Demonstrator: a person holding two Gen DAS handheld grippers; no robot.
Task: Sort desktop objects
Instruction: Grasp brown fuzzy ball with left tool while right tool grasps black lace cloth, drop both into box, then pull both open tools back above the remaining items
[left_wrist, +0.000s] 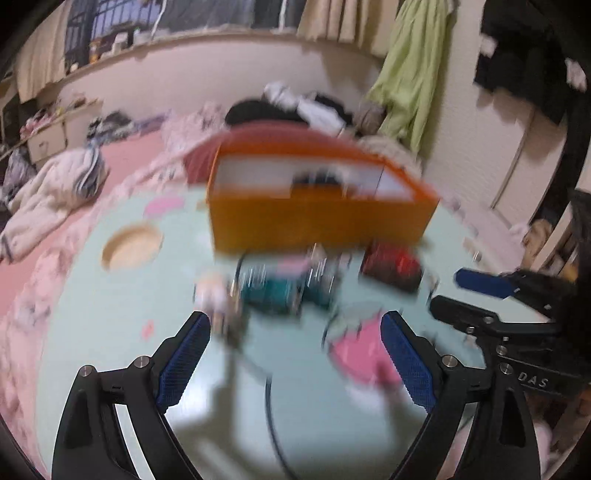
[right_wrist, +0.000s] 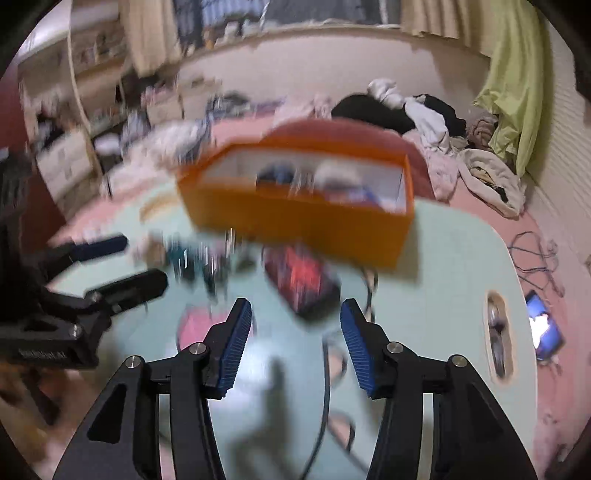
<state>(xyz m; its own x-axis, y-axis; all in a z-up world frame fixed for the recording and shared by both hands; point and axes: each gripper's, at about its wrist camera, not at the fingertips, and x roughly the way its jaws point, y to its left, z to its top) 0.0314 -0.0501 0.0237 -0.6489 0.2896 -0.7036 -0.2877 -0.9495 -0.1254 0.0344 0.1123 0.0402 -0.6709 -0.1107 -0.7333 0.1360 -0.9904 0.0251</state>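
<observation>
In the left wrist view, nearest to the camera is the left gripper (left_wrist: 295, 354), black with blue ribbed pads; its jaws stand wide apart and nothing is between them except the bare surface of the pale mint-green table (left_wrist: 110, 317). The landmark here is the orange rectangular storage box (left_wrist: 317, 221), which stands on the far part of the table, with some dark things inside that are too blurred to name. Just in front of the box, toward the camera, lie a teal object (left_wrist: 280, 295) and a red and black flat object (left_wrist: 393, 269), both smeared by motion. Nearer than these, beside the right pad, is a pink soft-looking item (left_wrist: 356, 356). Left of the box there is a round wooden-edged hole (left_wrist: 131, 247) in the table top. A thin black cable (left_wrist: 271, 406) runs across the table between the pads. Right of the box, the right gripper (left_wrist: 461, 295) is seen from the side, with its jaws apart. In the right wrist view, the right gripper (right_wrist: 295, 339) is nearest, its blue pads moderately apart and holding nothing. The orange box (right_wrist: 295, 221) is again beyond it on the mint table (right_wrist: 443, 266). In front of the box lies the red and black object (right_wrist: 303, 280), and further left the teal object (right_wrist: 184, 258), very blurred. The pink item (right_wrist: 194, 326) is near the left pad. Left of the box the left gripper (right_wrist: 140, 262) shows, its jaws apart.
</observation>
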